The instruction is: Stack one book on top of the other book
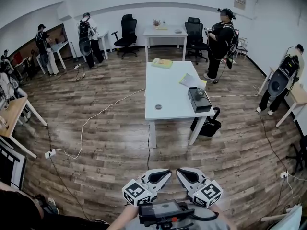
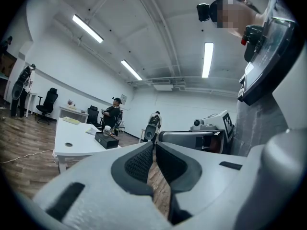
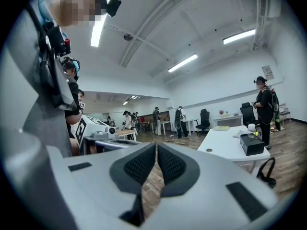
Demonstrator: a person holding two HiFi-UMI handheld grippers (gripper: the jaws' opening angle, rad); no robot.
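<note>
A yellow-green book [image 1: 162, 63] lies at the far end of the white table [image 1: 169, 110]. A paler book or sheaf of papers [image 1: 192, 81] lies nearer, by the right edge. Both grippers are held close to my body, well short of the table. My left gripper [image 1: 167, 172] and right gripper [image 1: 179, 172] point towards each other, tips almost meeting. In the left gripper view the left gripper [image 2: 154, 145] has its pads together with nothing between them, and the yellow-green book [image 2: 71, 120] is far off. The right gripper [image 3: 156, 145] is likewise shut and empty.
A black box [image 1: 199, 99] with a small jar on it stands at the table's near right corner. A black bag [image 1: 206, 125] sits on the floor under that corner. Cables [image 1: 91, 121] cross the wooden floor. Several people, desks and office chairs ring the room.
</note>
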